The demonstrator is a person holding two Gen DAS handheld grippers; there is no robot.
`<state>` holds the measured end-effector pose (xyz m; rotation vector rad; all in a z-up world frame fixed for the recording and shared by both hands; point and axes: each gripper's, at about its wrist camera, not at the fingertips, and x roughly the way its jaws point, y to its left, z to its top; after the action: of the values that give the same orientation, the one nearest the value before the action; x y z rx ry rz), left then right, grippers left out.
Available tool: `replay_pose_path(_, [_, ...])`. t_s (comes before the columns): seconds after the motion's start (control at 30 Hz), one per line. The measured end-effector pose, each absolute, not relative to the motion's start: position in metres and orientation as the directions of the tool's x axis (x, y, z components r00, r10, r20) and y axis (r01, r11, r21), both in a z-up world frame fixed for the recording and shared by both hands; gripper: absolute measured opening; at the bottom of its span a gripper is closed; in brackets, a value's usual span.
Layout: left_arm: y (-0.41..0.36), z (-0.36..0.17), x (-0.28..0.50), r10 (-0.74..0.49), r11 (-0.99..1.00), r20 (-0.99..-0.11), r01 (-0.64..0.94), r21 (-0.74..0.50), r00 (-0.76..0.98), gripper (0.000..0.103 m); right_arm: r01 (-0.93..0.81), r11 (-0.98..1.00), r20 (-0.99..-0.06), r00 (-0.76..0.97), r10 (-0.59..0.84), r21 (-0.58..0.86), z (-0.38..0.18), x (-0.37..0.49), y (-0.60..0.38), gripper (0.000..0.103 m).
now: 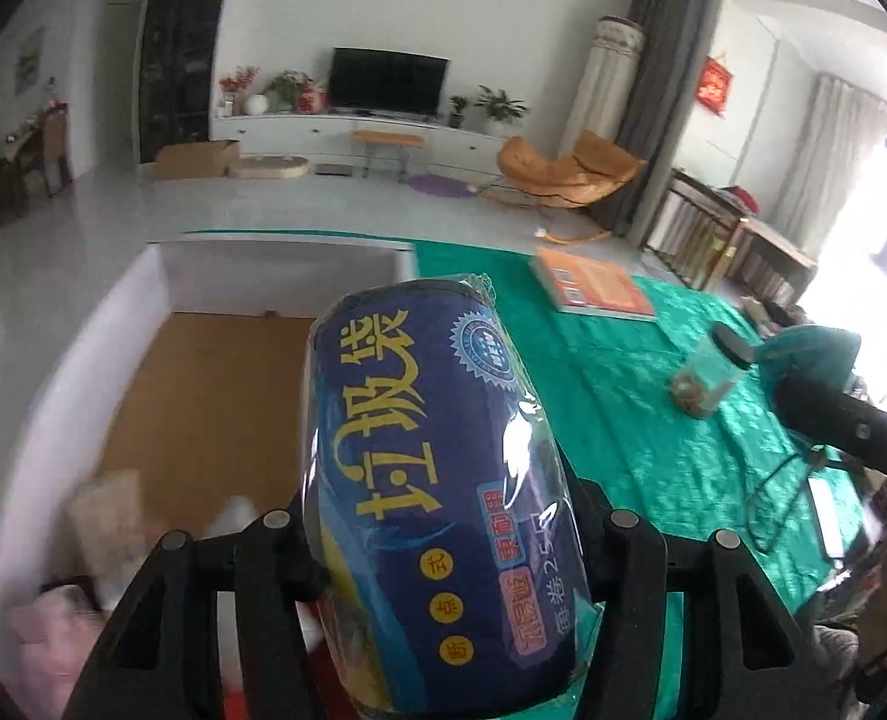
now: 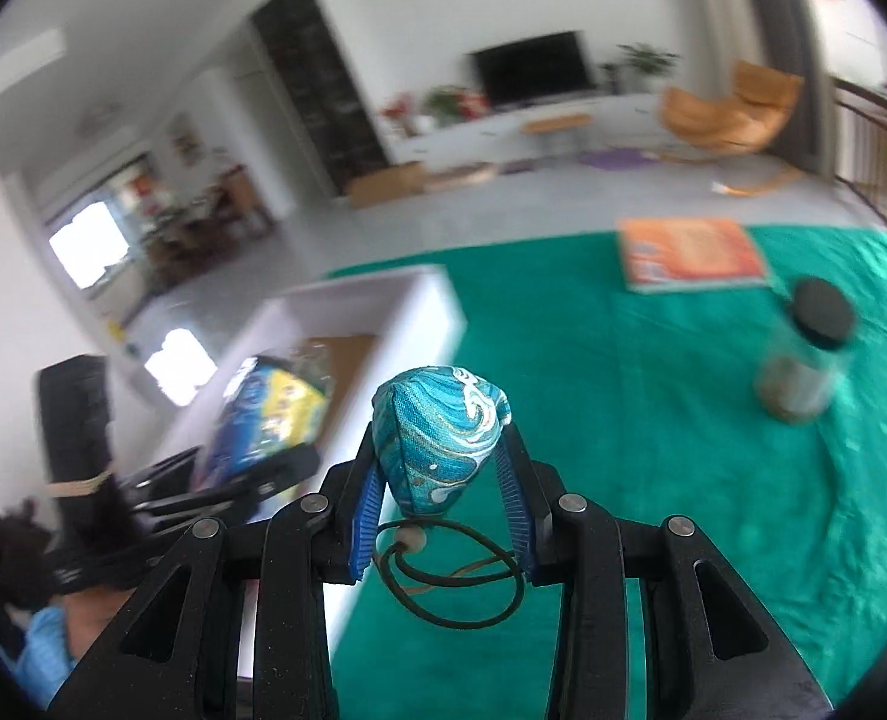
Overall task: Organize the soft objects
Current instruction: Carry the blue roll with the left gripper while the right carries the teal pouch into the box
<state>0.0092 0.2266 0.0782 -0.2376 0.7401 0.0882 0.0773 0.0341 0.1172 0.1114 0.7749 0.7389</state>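
Note:
A blue plastic-wrapped pack of rubbish bags (image 1: 419, 420) with yellow lettering stands upright between the fingers of my left gripper (image 1: 443, 504), which is shut on it. The pack hangs over the right wall of a white box (image 1: 161, 276) with a brown floor. In the right wrist view the same pack (image 2: 263, 414) shows at the left beside the box (image 2: 431, 300). My right gripper (image 2: 443, 450) is shut on a small teal wave-patterned fabric pouch (image 2: 437, 414), whose dark cord loop (image 2: 461, 594) dangles below. It hangs above the green cloth.
A green cloth (image 1: 653, 450) covers the table. An orange book (image 1: 593, 288) lies at its far side and a glass jar with a black lid (image 1: 713, 378) stands to the right. Blurred pink and white soft items (image 1: 53, 630) lie in the box's near corner.

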Motion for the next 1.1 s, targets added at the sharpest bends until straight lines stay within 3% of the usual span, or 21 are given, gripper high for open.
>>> replay_pose_path(0.1, [0.276, 0.073, -0.017, 0.185, 0.946, -0.707, -0.318, -0.06, 0.683, 0.076, -0.653, 0.653, -0.587, 0.373, 0.718, 0.385, 0.122, 0.057, 0.093, 0.038])
replay_pose_path(0.13, [0.285, 0.07, -0.023, 0.216, 0.938, -0.71, -0.345, -0.04, 0.67, 0.088, -0.672, 0.628, -0.594, 0.336, 0.731, 0.393, 0.117, 0.051, 0.114, 0.039])
replay_pose_path(0.2, [0.301, 0.065, -0.038, 0.285, 0.914, -0.704, -0.407, -0.006, 0.65, 0.091, -0.691, 0.602, -0.614, 0.286, 0.736, 0.4, 0.104, 0.043, 0.145, 0.049])
replay_pose_path(0.23, [0.306, 0.065, -0.045, 0.31, 0.904, -0.701, -0.427, 0.009, 0.642, 0.092, -0.702, 0.581, -0.626, 0.246, 0.74, 0.412, 0.095, 0.04, 0.159, 0.07])
replay_pose_path(0.27, [0.306, 0.062, -0.05, 0.321, 0.901, -0.7, -0.434, 0.017, 0.638, 0.093, -0.707, 0.564, -0.635, 0.209, 0.743, 0.428, 0.088, 0.036, 0.169, 0.075])
replay_pose_path(0.53, [0.276, 0.07, -0.052, 0.421, 0.858, -0.678, -0.508, 0.081, 0.603, 0.101, -0.719, 0.602, -0.676, 0.253, 0.692, 0.348, 0.087, 0.017, 0.173, 0.075])
replay_pose_path(0.9, [0.257, 0.087, -0.069, 0.44, 0.864, -0.656, -0.488, 0.122, 0.614, 0.101, -0.759, 0.627, -0.709, 0.345, 0.615, 0.175, 0.097, 0.006, 0.173, 0.075])
replay_pose_path(1.1, [0.256, 0.084, -0.075, 0.413, 0.867, -0.658, -0.492, 0.072, 0.63, 0.102, -0.778, 0.615, -0.718, 0.358, 0.597, 0.124, 0.096, -0.007, 0.178, 0.075])
